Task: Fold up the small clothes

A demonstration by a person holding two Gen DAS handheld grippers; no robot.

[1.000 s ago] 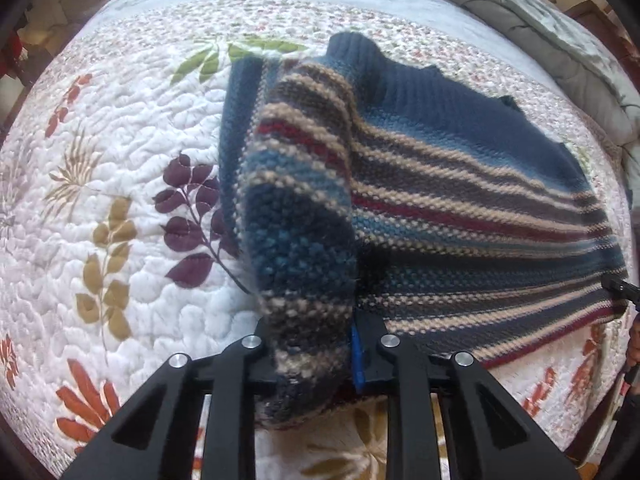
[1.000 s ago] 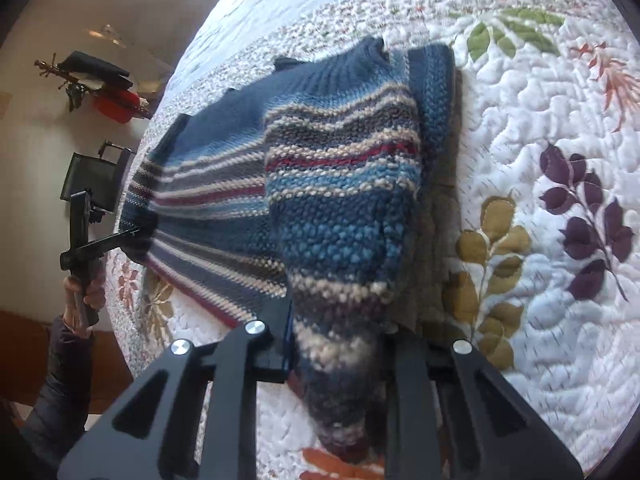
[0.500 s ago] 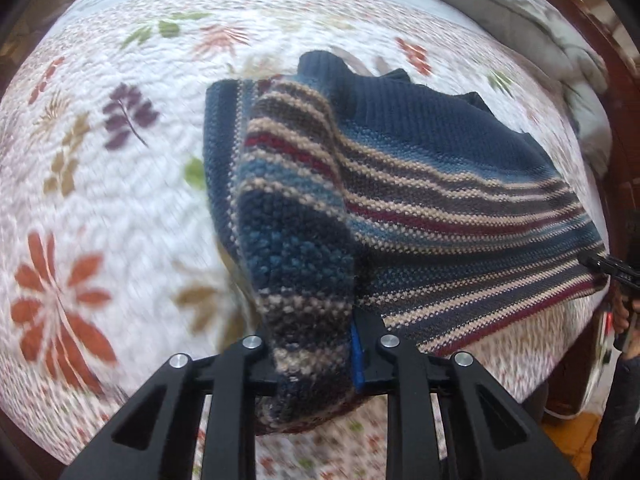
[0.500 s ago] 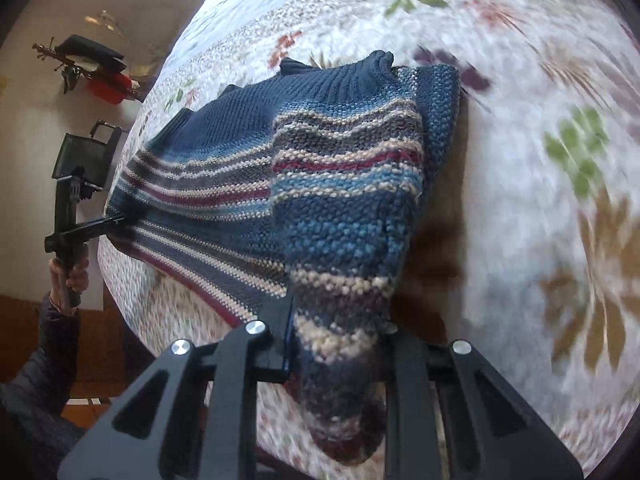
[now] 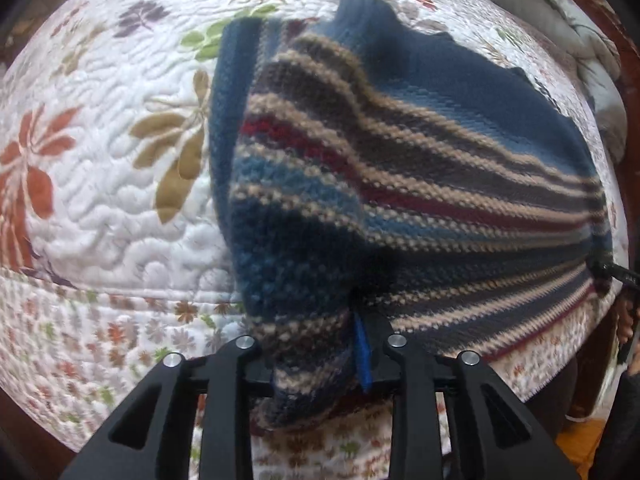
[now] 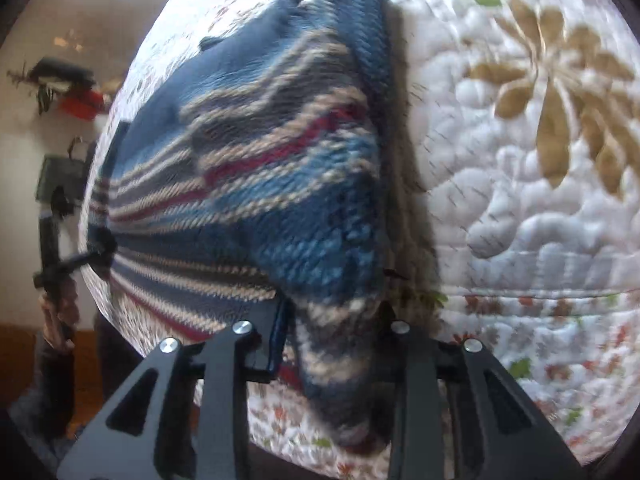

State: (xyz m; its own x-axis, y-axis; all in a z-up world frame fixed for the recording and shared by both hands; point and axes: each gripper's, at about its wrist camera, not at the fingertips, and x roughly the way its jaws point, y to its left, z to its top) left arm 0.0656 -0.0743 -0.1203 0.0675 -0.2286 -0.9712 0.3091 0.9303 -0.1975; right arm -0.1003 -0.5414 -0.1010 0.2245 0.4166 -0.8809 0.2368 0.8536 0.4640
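A knitted sweater, dark blue with tan, red and grey stripes, lies spread on a quilted bedspread. My left gripper has one bunched hem corner between its fingers. Its jaws are opening, and the knit still fills the gap. In the right wrist view my right gripper holds the sweater at the other hem corner. Its jaws are opening too, with fabric hanging through them. Each view shows the other gripper at the far hem: the right gripper and the left gripper.
The quilt has leaf prints and a flowered border that drops off the bed's edge just below the grippers. A grey blanket lies at the far end. A person's hand holds the left tool. Red and black items hang on the wall.
Both grippers have dragged the sweater across the quilt toward the bed's edge, so the flowered border now shows under them. The gap between each pair of fingers has widened slightly.
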